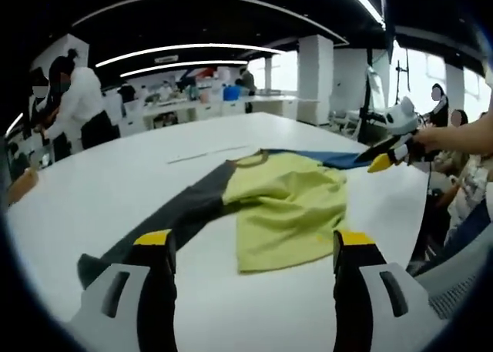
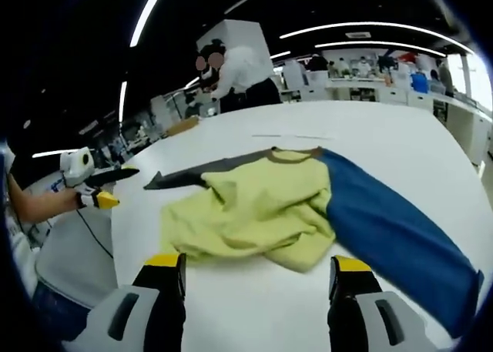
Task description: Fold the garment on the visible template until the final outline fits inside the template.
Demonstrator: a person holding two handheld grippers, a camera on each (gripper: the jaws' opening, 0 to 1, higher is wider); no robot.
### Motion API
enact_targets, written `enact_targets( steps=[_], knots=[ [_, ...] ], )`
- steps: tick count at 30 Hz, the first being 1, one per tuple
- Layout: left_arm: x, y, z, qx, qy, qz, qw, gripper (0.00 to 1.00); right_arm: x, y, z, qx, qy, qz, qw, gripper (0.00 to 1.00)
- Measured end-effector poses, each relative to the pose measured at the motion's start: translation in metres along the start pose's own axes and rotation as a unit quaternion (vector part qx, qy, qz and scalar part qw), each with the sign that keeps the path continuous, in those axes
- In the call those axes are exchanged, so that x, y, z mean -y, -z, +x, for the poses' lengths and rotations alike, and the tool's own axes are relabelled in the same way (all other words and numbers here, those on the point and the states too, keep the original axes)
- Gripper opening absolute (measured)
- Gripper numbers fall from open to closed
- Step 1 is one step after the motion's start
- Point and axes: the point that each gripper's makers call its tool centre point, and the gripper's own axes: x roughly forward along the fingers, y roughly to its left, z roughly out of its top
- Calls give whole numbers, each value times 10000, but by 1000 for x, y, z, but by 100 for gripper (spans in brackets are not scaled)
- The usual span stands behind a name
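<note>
The left tool (image 1: 254,248) has its two yellow-tipped jaws spread wide, and nothing is between them. It hangs over the white table (image 1: 115,190), just in front of the shirt (image 1: 289,206). The right tool (image 2: 258,271) is spread wide too, with nothing in it, and it sits low at the table edge near the shirt's crumpled yellow body. In the left gripper view, the right tool comes in from the right side, held by a person's hand (image 1: 431,140), with its yellow tip close to the blue sleeve (image 1: 335,159). In the right gripper view, the left tool comes in from the left, off the side of the table, near the end of the grey sleeve (image 2: 192,175). The shirt lies bunched in the middle of the table, with the grey sleeve stretched one way and the blue sleeve (image 2: 393,229) stretched the other way. A thin pale line (image 1: 208,153) shows on the table just past the collar. Far behind, a person in a white top (image 1: 77,102) bends over another table.
</note>
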Motion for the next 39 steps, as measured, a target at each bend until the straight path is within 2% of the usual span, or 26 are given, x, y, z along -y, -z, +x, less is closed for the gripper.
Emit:
enact_targets(
  steps=[3,6,8,11,14,18,23,31,35,39],
  knots=[
    [15,2,9,-29,132,54,9999,76,4,1,4,10,135,2,9999,64],
    [35,3,18,-49,389,47,9992,72,8,4,9,21,223,43,9997,58],
    [50,6,25,-133,579,192,9980,68,9,6,13,7,265,36,9996,57],
    [69,8,35,-188,769,400,9961,60,14,12,17,-22,444,-73,9990,53],
    [84,11,45,-223,924,428,9946,54,18,17,21,-55,506,-166,9986,50],
    [103,26,58,-500,1138,690,9898,45,21,21,26,-144,606,-495,9968,46],
    [111,38,72,-659,1154,585,9894,40,23,23,34,-99,649,-667,9956,38],
    [112,50,87,-893,924,1142,9851,31,28,24,41,-19,798,-680,9945,29],
    [113,54,91,-992,879,1255,9832,28,33,23,41,45,954,-559,9939,21],
    [113,50,95,-943,842,1306,9833,20,37,19,40,210,1065,-425,9932,14]
  ],
)
